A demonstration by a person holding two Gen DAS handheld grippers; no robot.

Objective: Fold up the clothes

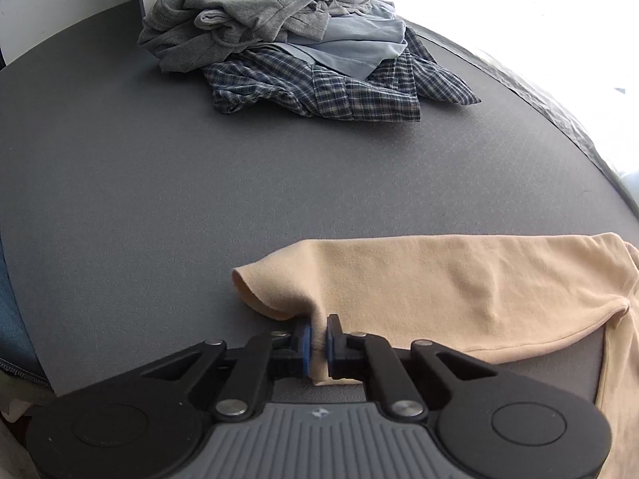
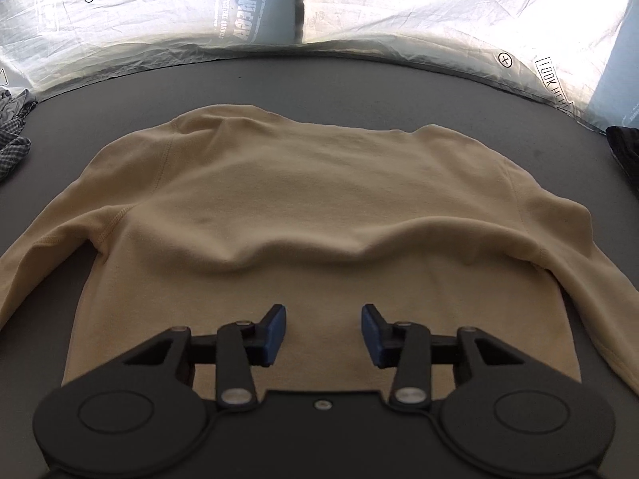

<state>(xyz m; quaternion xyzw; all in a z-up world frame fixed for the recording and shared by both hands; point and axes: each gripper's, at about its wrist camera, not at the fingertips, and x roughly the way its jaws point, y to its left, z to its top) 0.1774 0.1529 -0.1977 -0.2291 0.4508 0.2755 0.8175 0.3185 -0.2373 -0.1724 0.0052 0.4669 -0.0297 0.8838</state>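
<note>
A beige long-sleeved shirt (image 2: 311,199) lies spread flat on the dark grey table (image 2: 359,88), its body crossed by a soft ridge. In the left wrist view one beige sleeve (image 1: 459,287) stretches across the table to the right. My left gripper (image 1: 318,339) is shut on a pinch of that sleeve's fabric near the cuff end (image 1: 255,291). My right gripper (image 2: 323,329) hovers over the lower part of the shirt's body, open, with nothing pinched between its blue pads (image 2: 275,329).
A heap of clothes sits at the far side of the table: a grey garment (image 1: 247,4), a light blue one (image 1: 351,44) and a dark plaid shirt (image 1: 319,88). A printed white sheet (image 2: 399,8) hangs beyond the table's far edge. Dark fabric (image 2: 625,147) lies at the right edge.
</note>
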